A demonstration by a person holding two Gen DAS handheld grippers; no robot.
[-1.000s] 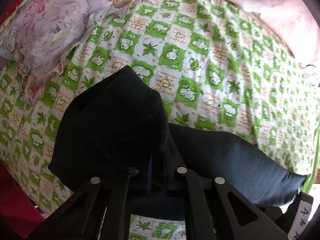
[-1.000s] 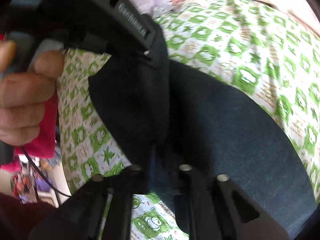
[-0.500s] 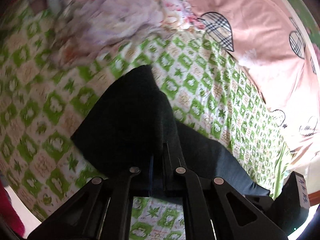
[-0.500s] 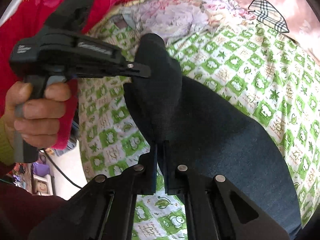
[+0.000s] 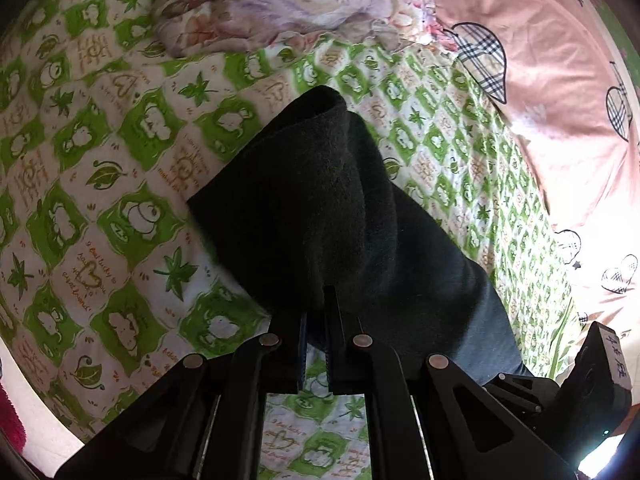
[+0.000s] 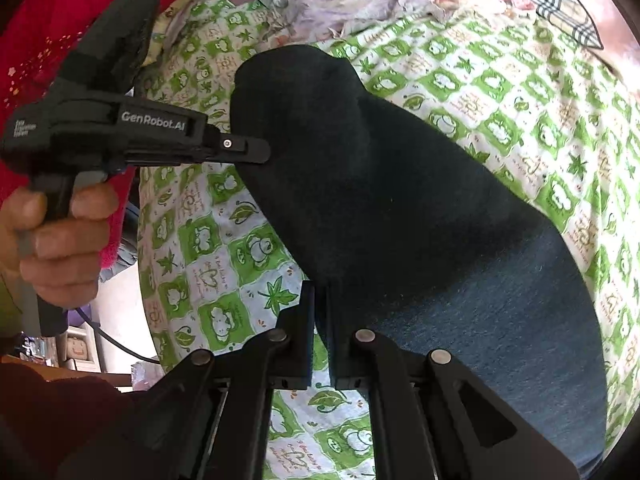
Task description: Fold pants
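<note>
Green-print bedsheet (image 5: 132, 184) beneath level hand-held grippers pinching pants (image 6: 400, 208).

A bedroom in a home. A bed (image 5: 132, 184) fills both views, covered by a green-and-white checked sheet (image 6: 500, 92) printed with leaves and cartoon figures. A pink quilt (image 5: 560, 92) with plaid hearts and a rumpled floral blanket (image 5: 288, 4) lie on it. What may be household clutter (image 6: 76, 344) sits beside the bed.

Dark pants (image 5: 332, 216), lifted, draped
</note>
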